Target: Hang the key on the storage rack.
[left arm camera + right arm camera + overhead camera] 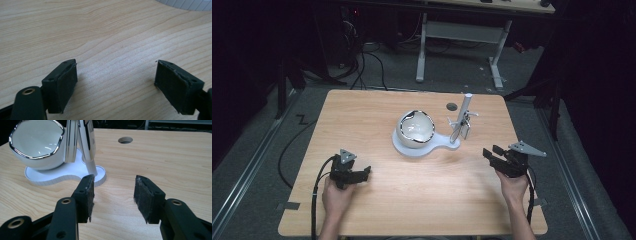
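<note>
On the light wooden worktop (377,200) a glossy white bowl with a chrome rim (415,129) sits tilted on a flat white keyhole-shaped base (412,149), roughly at the worktop's middle; this bowl is the landmark for everything else. Just to the right of the bowl, on the base's small round lobe, a slim white and chrome upright stand (462,120) rises, leaning slightly. Beyond the stand, farther from the person, a small round hole (452,106) pierces the worktop. The left tongs (368,171), held in the person's left hand (336,196), lie well apart from the bowl, toward the person and to its left, low over bare wood; in the left gripper view the left tongs (116,80) stand wide apart with nothing between them, and a sliver of the white base (185,3) shows at the top edge. The right tongs (490,152), held in the right hand (513,184), lie to the right of the bowl and nearer the person, pointed toward the stand. In the right gripper view the right tongs (113,198) are apart and empty, the bowl (37,145) and stand (86,142) near, beyond the left jaw.
</note>
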`<control>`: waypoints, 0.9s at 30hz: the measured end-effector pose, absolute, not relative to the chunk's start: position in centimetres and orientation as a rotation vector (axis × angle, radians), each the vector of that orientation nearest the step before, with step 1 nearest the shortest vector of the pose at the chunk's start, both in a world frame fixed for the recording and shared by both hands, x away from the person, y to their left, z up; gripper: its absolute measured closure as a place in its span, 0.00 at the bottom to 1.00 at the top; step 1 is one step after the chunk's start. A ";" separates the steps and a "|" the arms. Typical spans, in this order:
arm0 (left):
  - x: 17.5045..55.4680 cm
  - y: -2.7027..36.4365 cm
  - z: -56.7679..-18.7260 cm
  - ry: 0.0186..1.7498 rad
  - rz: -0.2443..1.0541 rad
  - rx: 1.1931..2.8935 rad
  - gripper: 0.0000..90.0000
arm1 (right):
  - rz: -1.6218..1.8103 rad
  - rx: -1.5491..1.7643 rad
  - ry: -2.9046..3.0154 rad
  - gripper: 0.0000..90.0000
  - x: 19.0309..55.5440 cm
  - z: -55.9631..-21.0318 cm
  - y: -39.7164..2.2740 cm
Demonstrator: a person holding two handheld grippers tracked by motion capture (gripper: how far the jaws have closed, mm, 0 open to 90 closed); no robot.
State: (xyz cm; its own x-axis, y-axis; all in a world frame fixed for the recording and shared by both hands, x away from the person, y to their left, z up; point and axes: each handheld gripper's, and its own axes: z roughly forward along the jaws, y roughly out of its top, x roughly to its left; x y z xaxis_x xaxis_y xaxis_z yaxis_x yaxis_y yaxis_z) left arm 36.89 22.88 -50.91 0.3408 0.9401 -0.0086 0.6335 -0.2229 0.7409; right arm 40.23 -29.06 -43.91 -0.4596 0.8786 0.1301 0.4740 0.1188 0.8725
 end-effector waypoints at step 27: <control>36.9 22.9 -50.9 1.374 0.600 1.950 0.21 | 1.155 1.314 2.052 0.56 41.6 -46.5 -27.3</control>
